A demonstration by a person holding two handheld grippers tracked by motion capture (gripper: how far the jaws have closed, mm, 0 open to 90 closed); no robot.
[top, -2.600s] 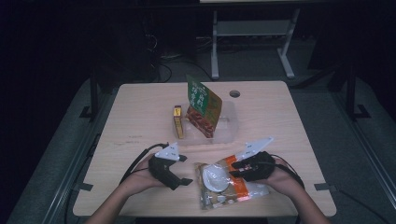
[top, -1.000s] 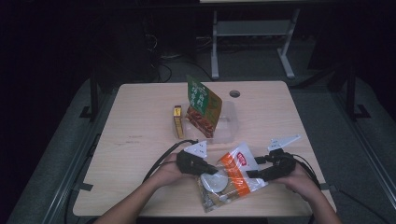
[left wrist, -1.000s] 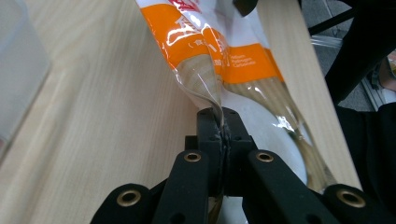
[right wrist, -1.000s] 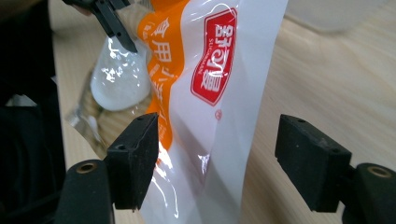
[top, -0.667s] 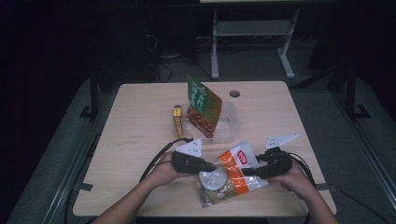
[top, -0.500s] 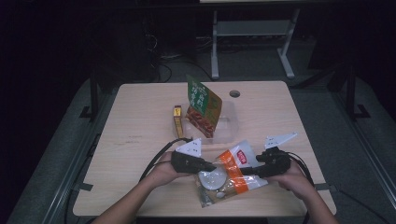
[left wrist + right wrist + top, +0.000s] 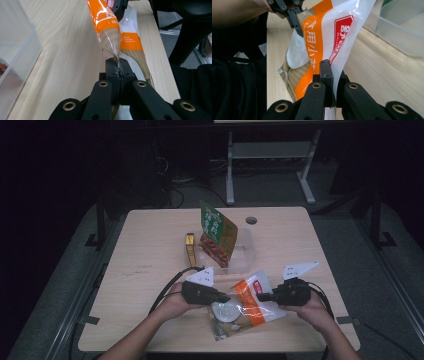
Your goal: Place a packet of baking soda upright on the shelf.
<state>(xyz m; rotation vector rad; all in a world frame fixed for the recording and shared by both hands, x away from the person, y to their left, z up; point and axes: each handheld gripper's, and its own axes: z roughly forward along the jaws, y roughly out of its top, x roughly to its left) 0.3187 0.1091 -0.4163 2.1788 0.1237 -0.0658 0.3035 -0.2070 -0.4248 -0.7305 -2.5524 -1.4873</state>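
Right tongs (image 7: 265, 296) just closed on orange bag (image 7: 248, 301), left tongs (image 7: 223, 297) clamped opposite edge

I'm working in what looks like a lab or test room: a bare wooden table (image 7: 150, 270) on dark carpet, a metal desk frame (image 7: 270, 155) behind, loose cables (image 7: 172, 182) on the floor, the surroundings unlit.

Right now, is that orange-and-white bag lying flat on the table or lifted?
Partly lifted: both grippers pinch the bag at opposite edges, its top raised, its lower end on the table.
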